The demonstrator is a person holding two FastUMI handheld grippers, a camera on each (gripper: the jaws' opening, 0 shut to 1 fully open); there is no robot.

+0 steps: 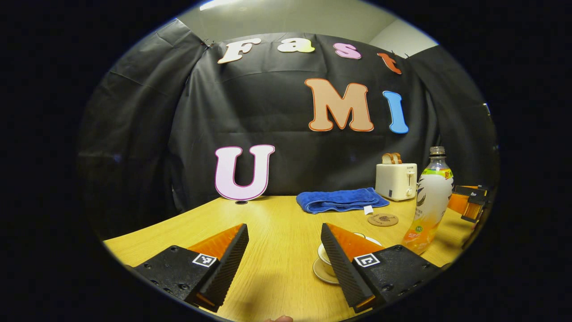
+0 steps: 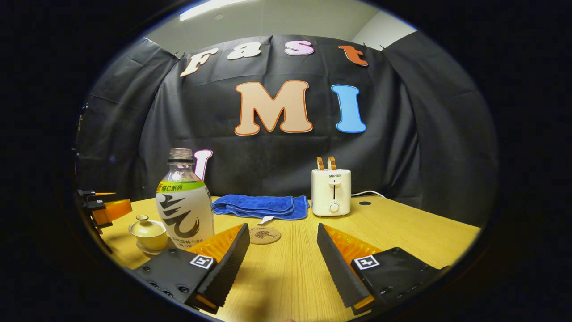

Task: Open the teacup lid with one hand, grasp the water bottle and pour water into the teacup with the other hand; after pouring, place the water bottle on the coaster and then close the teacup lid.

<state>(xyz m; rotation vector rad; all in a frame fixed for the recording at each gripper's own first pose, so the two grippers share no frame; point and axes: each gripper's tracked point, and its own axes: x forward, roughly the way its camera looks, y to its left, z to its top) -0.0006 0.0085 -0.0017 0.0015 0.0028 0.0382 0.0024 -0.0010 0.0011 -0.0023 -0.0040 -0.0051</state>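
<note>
On the wooden worktop [image 2: 402, 232] nothing of the task is begun, to judge by how things lie: the water bottle [image 2: 184, 203] stands upright and uncapped, the lid [image 2: 144, 225] sits on the teacup [image 2: 149, 239], and the coaster [image 2: 264, 235] is bare. Behind these, and apart from the job, a toaster [image 2: 331, 191] and a folded blue towel [image 2: 261, 205] stand along the back wall.

Seen from the right gripper view, the bottle is left of centre with the teacup just beside it on its left, and the coaster lies near, in front of the towel. The right gripper [image 2: 283, 264] hovers low over bare wood, jaws wide apart and holding nothing. The left gripper [image 1: 284, 264] also has its jaws apart and empty; in its own view the teacup [image 1: 325, 259] sits partly behind its right finger.

The step in hand looks like lifting the lid. That calls for the left gripper to shift right and descend until the small knob lies between the jaws, while the right one turns left toward the bottle's body.
</note>
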